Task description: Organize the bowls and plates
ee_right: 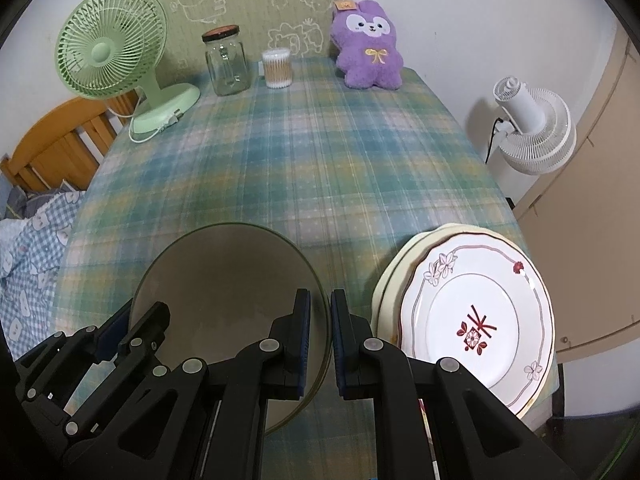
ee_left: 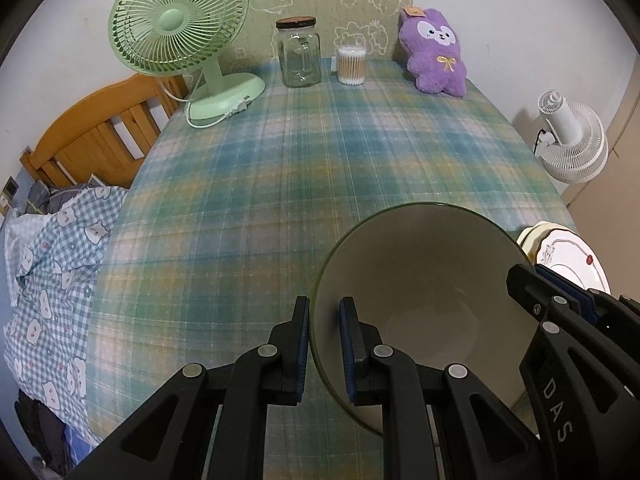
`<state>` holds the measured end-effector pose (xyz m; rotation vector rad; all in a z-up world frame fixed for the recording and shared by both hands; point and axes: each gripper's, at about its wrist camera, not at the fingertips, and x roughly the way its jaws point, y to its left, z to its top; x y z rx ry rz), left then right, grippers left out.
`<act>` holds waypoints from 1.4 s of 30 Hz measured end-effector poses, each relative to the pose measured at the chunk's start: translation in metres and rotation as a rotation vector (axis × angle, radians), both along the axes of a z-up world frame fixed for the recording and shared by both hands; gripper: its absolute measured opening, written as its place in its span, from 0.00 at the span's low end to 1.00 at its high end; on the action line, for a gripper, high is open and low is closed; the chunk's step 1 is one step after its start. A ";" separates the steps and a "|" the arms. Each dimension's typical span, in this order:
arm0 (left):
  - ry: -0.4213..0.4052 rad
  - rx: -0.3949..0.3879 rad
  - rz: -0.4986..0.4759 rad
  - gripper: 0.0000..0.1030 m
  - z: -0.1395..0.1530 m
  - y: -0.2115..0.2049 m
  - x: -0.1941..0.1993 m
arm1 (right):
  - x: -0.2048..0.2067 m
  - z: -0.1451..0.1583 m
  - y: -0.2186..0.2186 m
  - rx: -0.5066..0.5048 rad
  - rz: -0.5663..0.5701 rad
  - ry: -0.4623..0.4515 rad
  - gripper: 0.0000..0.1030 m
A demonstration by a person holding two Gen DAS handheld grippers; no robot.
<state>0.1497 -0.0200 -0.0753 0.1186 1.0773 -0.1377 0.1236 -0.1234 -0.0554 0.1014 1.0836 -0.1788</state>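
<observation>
A large bowl (ee_left: 424,280), cream inside with a dark green rim, is near the front of the plaid table. My left gripper (ee_left: 324,344) is shut on its left rim, one finger inside and one outside. My right gripper (ee_right: 320,344) is shut on its right rim (ee_right: 326,320); the same bowl (ee_right: 224,280) fills the lower left of the right wrist view. The right gripper also shows in the left wrist view (ee_left: 536,280). A stack of plates (ee_right: 472,320), topped by a white plate with red flower marks, lies right of the bowl and shows in the left wrist view (ee_left: 560,252) too.
At the table's far edge stand a green desk fan (ee_left: 180,20), a glass jar (ee_left: 299,54), a tub of cotton swabs (ee_left: 351,65) and a purple plush toy (ee_left: 434,52). A bed with a wooden headboard (ee_left: 100,136) is left. A white fan (ee_right: 528,128) stands right.
</observation>
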 end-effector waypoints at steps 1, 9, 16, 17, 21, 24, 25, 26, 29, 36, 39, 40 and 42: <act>-0.004 0.000 0.000 0.11 0.000 0.000 0.000 | 0.000 0.000 -0.001 0.000 0.001 -0.001 0.13; -0.011 -0.004 -0.002 0.11 -0.001 0.001 0.000 | 0.000 -0.001 0.000 -0.003 0.007 -0.004 0.13; -0.011 -0.034 -0.019 0.28 0.002 0.004 0.000 | 0.001 0.001 -0.003 0.021 0.031 0.007 0.13; -0.020 -0.034 -0.028 0.31 0.003 0.003 -0.002 | 0.001 0.002 -0.002 0.016 0.037 0.005 0.13; -0.029 -0.052 -0.063 0.40 0.007 0.001 -0.003 | 0.002 0.006 -0.001 -0.005 0.059 -0.001 0.14; -0.025 -0.058 -0.071 0.52 0.006 0.000 -0.003 | 0.002 0.006 -0.004 -0.008 0.053 0.005 0.35; -0.020 -0.070 -0.072 0.57 0.006 0.002 -0.003 | 0.002 0.006 -0.005 -0.005 0.048 0.003 0.43; -0.019 -0.077 -0.071 0.59 0.005 0.003 -0.003 | 0.001 0.006 -0.006 -0.003 0.044 -0.002 0.57; -0.022 -0.073 -0.074 0.64 0.003 0.004 -0.002 | 0.000 0.004 -0.008 0.000 0.038 -0.009 0.62; 0.023 -0.090 -0.052 0.72 -0.010 0.011 0.004 | 0.005 -0.009 -0.011 0.029 0.044 0.027 0.62; 0.028 -0.096 -0.053 0.72 -0.012 0.012 0.004 | 0.007 -0.014 -0.013 0.058 0.047 0.034 0.62; 0.028 -0.098 -0.051 0.72 -0.013 0.013 0.005 | 0.007 -0.016 -0.013 0.068 0.046 0.034 0.62; 0.031 -0.100 -0.045 0.74 -0.014 0.013 0.006 | 0.008 -0.018 -0.015 0.088 0.041 0.035 0.62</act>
